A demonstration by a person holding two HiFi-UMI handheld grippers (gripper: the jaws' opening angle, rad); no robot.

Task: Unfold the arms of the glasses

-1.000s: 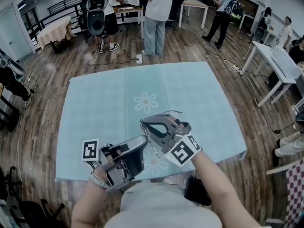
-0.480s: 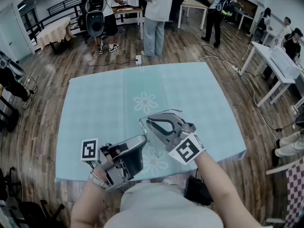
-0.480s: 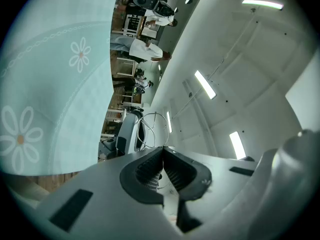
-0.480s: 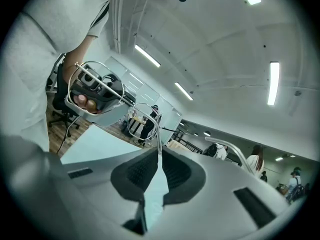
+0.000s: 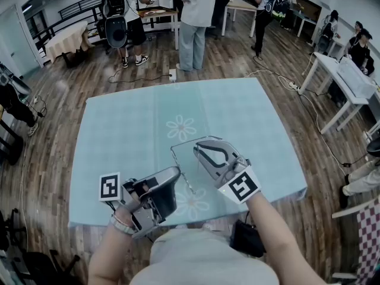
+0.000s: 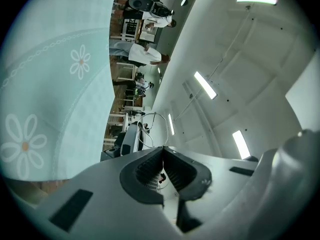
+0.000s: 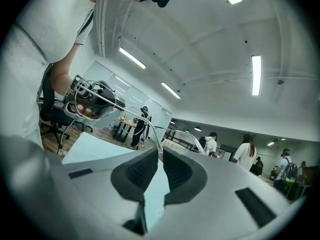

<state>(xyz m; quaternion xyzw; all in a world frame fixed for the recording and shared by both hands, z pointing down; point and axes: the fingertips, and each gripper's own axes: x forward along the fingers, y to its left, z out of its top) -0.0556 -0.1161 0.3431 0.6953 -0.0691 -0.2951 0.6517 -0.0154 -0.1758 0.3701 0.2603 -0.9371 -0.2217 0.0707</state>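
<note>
The glasses [image 5: 180, 166] hung above the teal tablecloth [image 5: 119, 129], at six o'clock from its printed daisy [image 5: 181, 127]. My left gripper [image 5: 176, 173] pinched their frame from seven o'clock. My right gripper [image 5: 198, 145] clamped one arm from three o'clock.

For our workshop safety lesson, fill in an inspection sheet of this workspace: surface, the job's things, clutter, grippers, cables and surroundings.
Surface: table under a pale blue cloth with flower prints.
Job's things: thin wire-framed glasses, held in the air over the near part of the table, between the two grippers.
Clutter: nothing seen on the cloth.
Grippers: left gripper and right gripper are each shut on the glasses' wire frame.
Cables: a cable and a socket block lie on the floor beyond the table.
Surroundings: wooden floor, people standing, white tables at the right.
</note>
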